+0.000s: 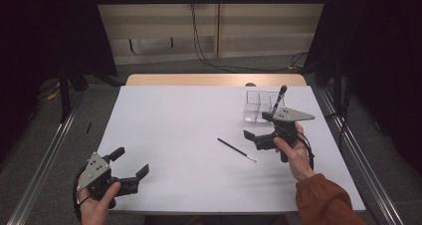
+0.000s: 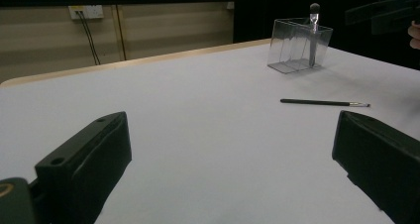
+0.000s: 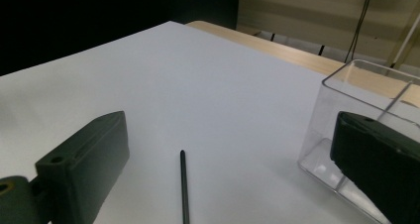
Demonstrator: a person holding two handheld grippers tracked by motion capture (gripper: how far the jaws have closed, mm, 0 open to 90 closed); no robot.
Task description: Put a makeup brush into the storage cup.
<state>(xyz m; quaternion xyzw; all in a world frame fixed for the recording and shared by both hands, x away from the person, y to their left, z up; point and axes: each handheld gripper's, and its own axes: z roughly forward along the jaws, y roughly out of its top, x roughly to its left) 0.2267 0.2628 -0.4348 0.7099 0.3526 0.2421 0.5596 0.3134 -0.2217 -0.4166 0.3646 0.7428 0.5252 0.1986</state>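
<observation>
Lying flat – one brush (image 1: 237,150); second in clear box (image 1: 260,107); both grippers' fingers wide, empty.

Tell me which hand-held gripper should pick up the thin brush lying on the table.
The right hand-held gripper. It is open beside the thin brush and near the clear organizer. The left hand-held gripper, also open, sits far off at the table's near left corner.
</observation>
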